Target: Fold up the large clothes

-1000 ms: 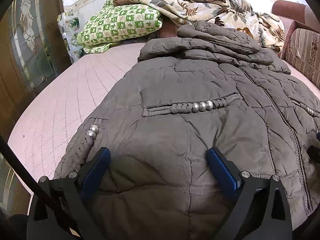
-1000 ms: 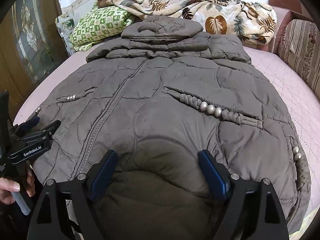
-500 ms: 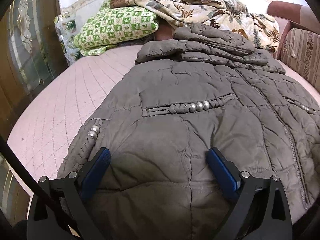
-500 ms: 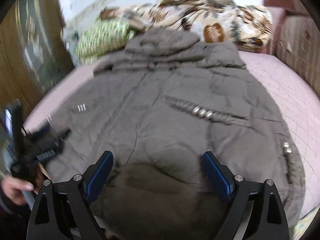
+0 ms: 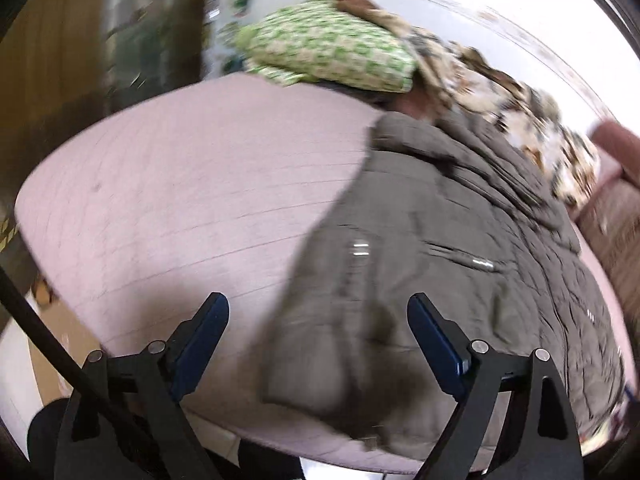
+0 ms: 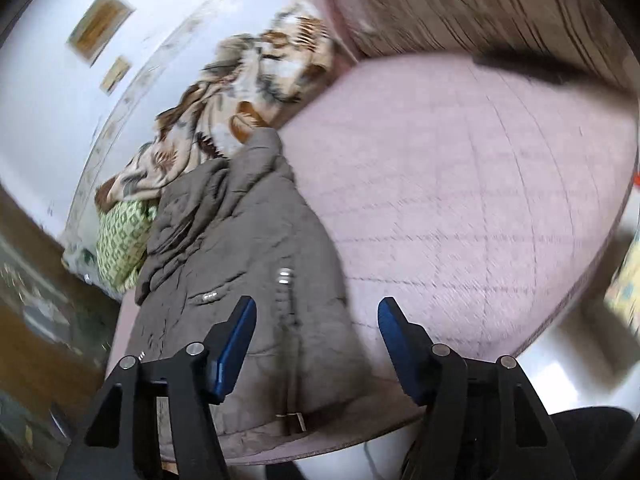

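A grey-brown quilted coat [image 5: 460,248] with silver beads lies spread on the pink bed [image 5: 180,200]. In the left wrist view my left gripper [image 5: 318,320] hovers over the coat's left hem corner, jaws closing, its blue pads apart and pressing on nothing. In the right wrist view the coat [image 6: 240,264] runs up the left half, and my right gripper [image 6: 316,324] hangs above its right hem edge, jaws closing, with a wide gap between the pads and nothing gripped. Both views are tilted and blurred.
A green checked pillow [image 5: 328,56] and a leaf-patterned blanket [image 6: 240,92] are piled at the head of the bed. A striped sofa [image 6: 480,8] stands along the far side. Bare pink quilt [image 6: 460,200] stretches right of the coat. Dark wooden furniture [image 5: 52,60] stands at the left.
Both grippers swung out from the coat's middle to its hem corners, left one leftward, right one rightward, each rolling. The jaws have narrowed, the right more. The coat lies as before.
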Demonstrator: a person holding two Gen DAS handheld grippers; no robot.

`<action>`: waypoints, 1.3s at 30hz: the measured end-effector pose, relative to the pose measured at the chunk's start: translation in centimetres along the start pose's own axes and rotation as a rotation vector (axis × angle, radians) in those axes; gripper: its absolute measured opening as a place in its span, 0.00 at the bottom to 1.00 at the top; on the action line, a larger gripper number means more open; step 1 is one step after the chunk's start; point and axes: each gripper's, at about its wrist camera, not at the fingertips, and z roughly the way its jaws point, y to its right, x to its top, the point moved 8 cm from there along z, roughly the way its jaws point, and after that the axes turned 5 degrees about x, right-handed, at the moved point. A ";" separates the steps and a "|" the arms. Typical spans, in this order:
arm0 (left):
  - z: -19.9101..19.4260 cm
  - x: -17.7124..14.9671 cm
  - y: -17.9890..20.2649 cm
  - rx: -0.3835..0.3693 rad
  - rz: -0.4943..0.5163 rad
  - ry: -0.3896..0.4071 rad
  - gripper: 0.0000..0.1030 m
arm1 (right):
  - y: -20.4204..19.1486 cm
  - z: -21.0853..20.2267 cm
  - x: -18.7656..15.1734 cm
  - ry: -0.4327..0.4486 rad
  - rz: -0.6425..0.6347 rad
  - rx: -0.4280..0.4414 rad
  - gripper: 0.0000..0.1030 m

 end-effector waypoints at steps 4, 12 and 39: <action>1.6 -0.8 -2.1 -0.047 -0.113 -0.092 0.76 | 0.8 0.9 -0.3 -0.035 0.065 0.022 0.64; 1.7 -1.6 -1.4 -0.084 -0.141 -0.107 0.76 | -0.3 4.0 -3.1 -0.124 0.074 0.057 0.64; 1.0 -3.7 6.7 0.005 0.217 0.060 0.47 | -4.1 7.1 -5.9 -0.118 -0.103 0.128 0.47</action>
